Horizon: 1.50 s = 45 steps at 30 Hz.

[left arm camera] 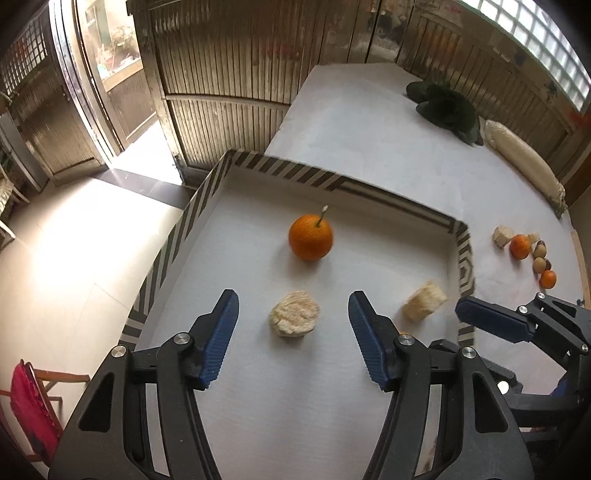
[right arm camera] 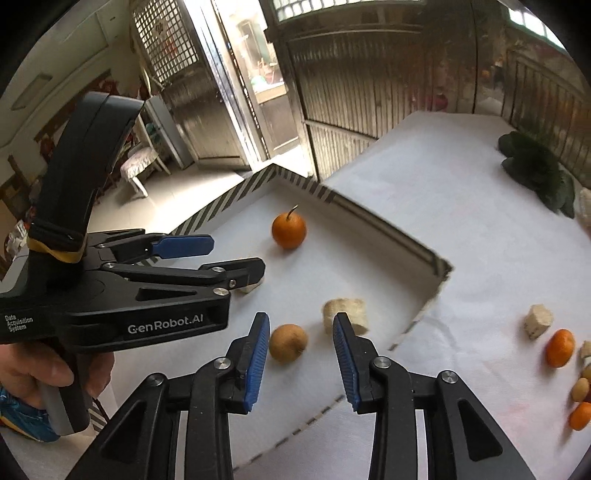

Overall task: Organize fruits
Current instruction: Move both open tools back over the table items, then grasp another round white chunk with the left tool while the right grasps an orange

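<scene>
Slatted wooden wall (left arm camera: 236, 66), sunlit open doorway (left arm camera: 110, 74), pale tiled floor (left arm camera: 74, 240), glass-block window (left arm camera: 535, 33)

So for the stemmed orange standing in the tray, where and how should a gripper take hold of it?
Grip the orange across its round middle, below the stem, coming down from above with one finger on each side. It sits upright and alone on the tray floor, well clear of the walls and the pale chunks, so both sides are free. I'd judge the open left gripper better placed.

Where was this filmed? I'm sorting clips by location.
Probably a home's entrance room: a cloth-covered table beside slatted wooden doors, an open doorway letting in daylight, and a chair beyond.
</scene>
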### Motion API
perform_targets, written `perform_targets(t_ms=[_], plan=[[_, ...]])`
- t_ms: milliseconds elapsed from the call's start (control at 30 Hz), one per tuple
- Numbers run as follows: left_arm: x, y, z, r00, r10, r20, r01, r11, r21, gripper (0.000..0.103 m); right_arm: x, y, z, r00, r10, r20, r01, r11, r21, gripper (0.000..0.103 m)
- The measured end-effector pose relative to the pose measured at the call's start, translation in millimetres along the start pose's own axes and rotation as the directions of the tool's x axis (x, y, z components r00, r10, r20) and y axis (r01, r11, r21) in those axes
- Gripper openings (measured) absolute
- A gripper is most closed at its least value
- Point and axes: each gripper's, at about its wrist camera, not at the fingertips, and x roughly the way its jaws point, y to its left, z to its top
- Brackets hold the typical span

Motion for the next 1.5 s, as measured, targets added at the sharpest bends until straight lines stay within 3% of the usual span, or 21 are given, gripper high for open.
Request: perform_targets(t_ms=[367,1000,1333,1500], plan=[[-18,-51,8,0.999,-0.020,0.043,0.017,0.998,0.057,0.062,-34,-45,-21,0.996,-0.082,0.035,0.078,0.993,0.092,0.034],[0,-180,17,0.989,-0.145,-0.022,0.147,0.964,0.222,0.062,-99,-147,-99,0.972,-0.233,-0.028,0.231,0.924,0.304,0.035],[33,-223,30,0.982,-0.178,-0.070,0.191,0.939,0.287,0.062,-117,-177,-115,0.969,-0.247,-0.013,0.236,0.909,0.343,0.035],[50,-233,39,0.984,-0.161,-0.082,0.179,0.929,0.324,0.062,-112,-181,-110,0.973,-0.231,-0.008,0.221,0.916,0.335,0.035]])
